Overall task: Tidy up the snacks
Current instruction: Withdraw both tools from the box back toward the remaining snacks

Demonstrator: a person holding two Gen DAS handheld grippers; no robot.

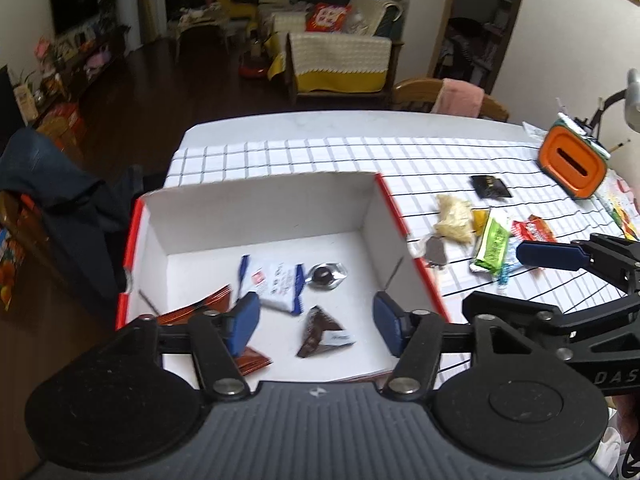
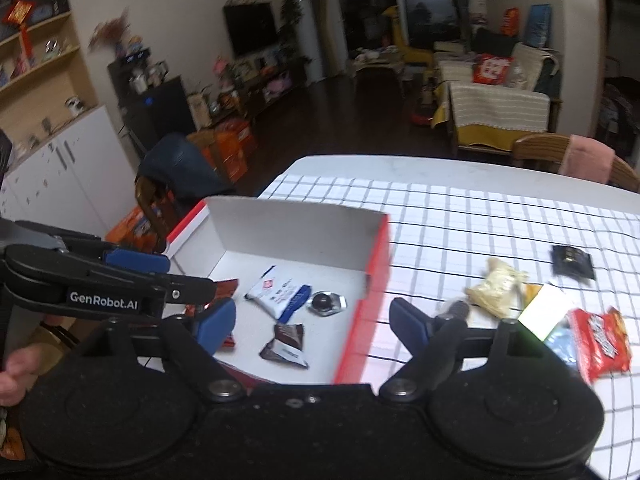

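A white box with red outer sides (image 1: 256,204) (image 2: 288,228) stands on the checked tablecloth. Inside it lie a white and blue packet (image 1: 276,288) (image 2: 276,290), a round dark sweet in clear wrap (image 1: 324,276) (image 2: 326,303), a brown packet (image 1: 320,336) (image 2: 286,344) and orange-brown packets (image 1: 208,304). My left gripper (image 1: 316,322) (image 2: 188,276) hangs open above the box's near part, with nothing between its fingers. My right gripper (image 2: 312,324) (image 1: 496,280) is open and bare over the box's right wall. Loose snacks lie to the right: a pale yellow bag (image 1: 452,216) (image 2: 496,286), a green packet (image 1: 494,246), a red packet (image 1: 534,230) (image 2: 598,344) and a black packet (image 1: 490,186) (image 2: 572,262).
An orange holder (image 1: 572,164) stands at the table's far right. A chair draped with a dark jacket (image 1: 52,200) (image 2: 180,168) is left of the table, and a wooden chair with a pink cloth (image 1: 460,98) (image 2: 584,158) is beyond its far edge. A person's hand (image 2: 16,372) shows at the left.
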